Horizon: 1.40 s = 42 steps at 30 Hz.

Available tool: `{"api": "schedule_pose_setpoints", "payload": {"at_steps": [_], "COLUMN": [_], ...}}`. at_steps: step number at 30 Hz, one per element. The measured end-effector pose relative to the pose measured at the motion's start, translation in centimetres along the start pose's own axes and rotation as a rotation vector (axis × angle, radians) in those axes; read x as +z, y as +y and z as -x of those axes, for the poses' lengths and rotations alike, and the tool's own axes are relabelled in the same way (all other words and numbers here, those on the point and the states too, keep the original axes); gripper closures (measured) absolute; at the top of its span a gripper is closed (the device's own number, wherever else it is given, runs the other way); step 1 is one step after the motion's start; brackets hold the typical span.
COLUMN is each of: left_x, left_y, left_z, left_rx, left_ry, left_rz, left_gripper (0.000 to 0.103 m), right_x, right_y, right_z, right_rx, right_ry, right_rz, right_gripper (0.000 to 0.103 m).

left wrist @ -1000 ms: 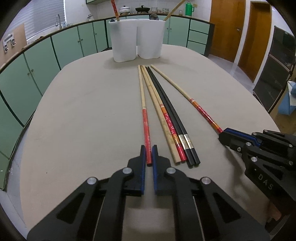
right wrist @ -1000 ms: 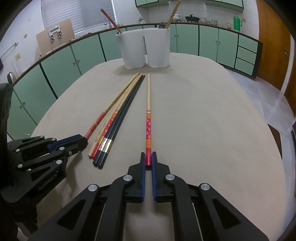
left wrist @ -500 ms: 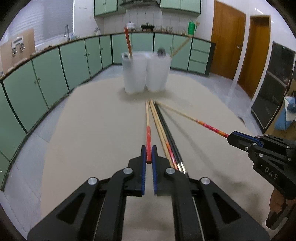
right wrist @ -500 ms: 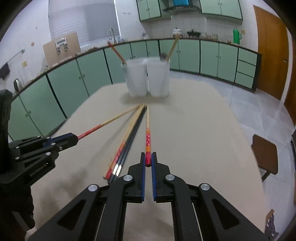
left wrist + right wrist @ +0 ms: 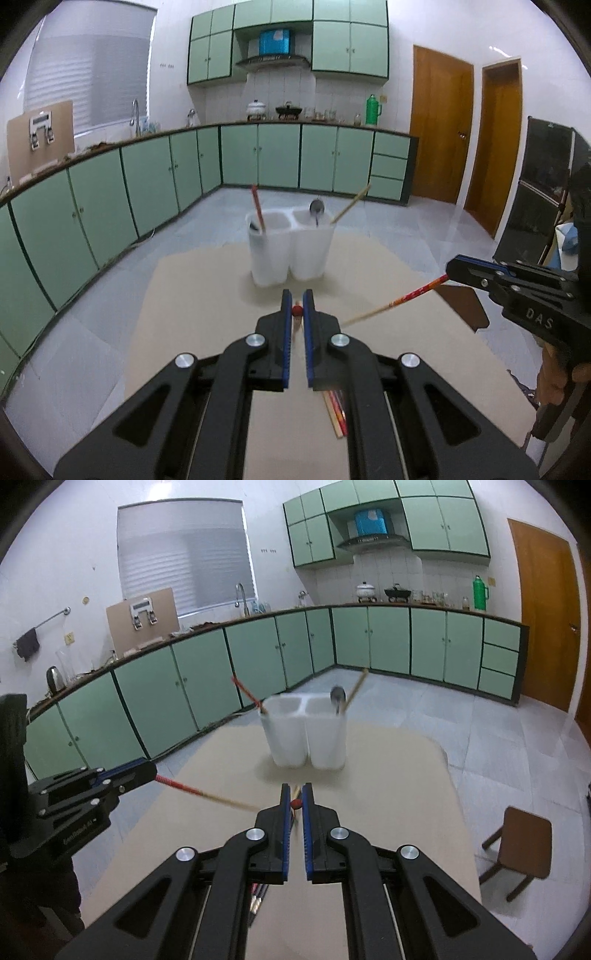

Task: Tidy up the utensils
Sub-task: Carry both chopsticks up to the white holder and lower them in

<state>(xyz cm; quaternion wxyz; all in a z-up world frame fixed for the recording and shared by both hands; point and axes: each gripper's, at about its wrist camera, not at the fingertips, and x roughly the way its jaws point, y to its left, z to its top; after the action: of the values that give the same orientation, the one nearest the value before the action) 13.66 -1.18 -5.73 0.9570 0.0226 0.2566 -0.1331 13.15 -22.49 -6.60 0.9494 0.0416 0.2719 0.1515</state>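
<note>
1. The left gripper [image 5: 297, 311] is seen from its own camera with its blue-lined jaws drawn narrow and clamped on the red end of a chopstick [image 5: 296, 310], which is held in the air above the table.
2. The right gripper [image 5: 296, 804] is likewise closed narrow on the red end of a second chopstick [image 5: 295, 804]; in the left view this second chopstick [image 5: 399, 297] is seen slanting down from the right gripper [image 5: 452, 267] toward the table.
3. In the right view the left gripper [image 5: 147, 771] is seen at the left edge with its chopstick [image 5: 201, 793] sticking out toward the centre.
4. A white two-compartment holder [image 5: 290, 251] stands upright at the far end of the table, ahead of both grippers and well apart from them.
5. In its left compartment a red chopstick [image 5: 257, 208] is leaned; in its right compartment a metal spoon [image 5: 316, 210] and a pale chopstick [image 5: 351, 208] are held.
6. The holder is blurred in both views.
7. More chopsticks [image 5: 338, 410] are left lying on the beige table [image 5: 192, 295], mostly hidden beneath the gripper bodies.
8. Beyond the table, a tiled floor [image 5: 406, 221], green cabinets [image 5: 147, 177], a sink tap [image 5: 240, 598], a shuttered window [image 5: 184, 554] and brown doors [image 5: 439, 129] are seen.
9. A wooden stool [image 5: 521, 845] is placed on the floor to the right of the table.
</note>
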Motion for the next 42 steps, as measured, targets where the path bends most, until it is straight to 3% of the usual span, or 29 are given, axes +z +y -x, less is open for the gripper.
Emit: {"api": "schedule_pose_setpoints", "payload": {"at_steps": [13,25,33,42], "left_x": [3.8,12.0,16.7,17.3], "left_y": [-0.8,-1.0,-0.9,0.2], "left_z": [0.6,1.0,-3.1,-11.1], "left_rx": [-0.067,-0.051,0.001,0.011], "left_ry": [-0.056,-0.226,-0.287,-0.212], "left_rz": [-0.026,-0.047,-0.046,-0.008], "left_gripper": [0.098,0.098,0.098,0.098], "right_x": [6.0,15.4,19.7,19.6], "right_y": [0.1,0.0,-1.3,-3.3], "right_z": [0.0,0.9,-3.2,-10.4], "right_rx": [0.059,0.011,-0.035,-0.065], "right_ry": [-0.015,-0.178,-0.236,-0.189], "right_rz": [0.049,0.110,0.077,0.044], "right_gripper": [0.097,0.097,0.097,0.097]}}
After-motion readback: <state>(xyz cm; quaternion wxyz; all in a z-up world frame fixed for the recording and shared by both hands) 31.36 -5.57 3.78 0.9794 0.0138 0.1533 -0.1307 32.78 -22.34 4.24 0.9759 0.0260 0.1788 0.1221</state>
